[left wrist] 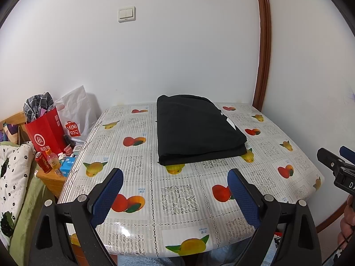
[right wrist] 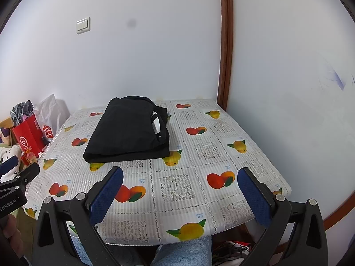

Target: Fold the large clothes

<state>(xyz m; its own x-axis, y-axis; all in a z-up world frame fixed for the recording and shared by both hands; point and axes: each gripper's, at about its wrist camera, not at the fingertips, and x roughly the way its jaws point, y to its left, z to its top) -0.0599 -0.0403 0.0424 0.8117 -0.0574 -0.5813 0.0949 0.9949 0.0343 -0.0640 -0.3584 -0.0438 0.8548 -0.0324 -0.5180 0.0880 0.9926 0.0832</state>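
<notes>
**Black cloth sits folded**

I see the black cloth (left wrist: 197, 128) folded on the table (left wrist: 177, 199), near the wall. My 2 grippers, left (left wrist: 175, 177) and right (right wrist: 180, 176), hang wide apart, holding nothing. It looks soft and floppy; I would pinch a corner.

A plain white wall (left wrist: 177, 55) carries a double light switch (left wrist: 126, 14). Brown wooden trim (left wrist: 265, 44) runs up the corner. The bench (left wrist: 137, 201) wears a fruit-print cloth; a low wooden cabinet (left wrist: 52, 180) stands beside it.
</notes>
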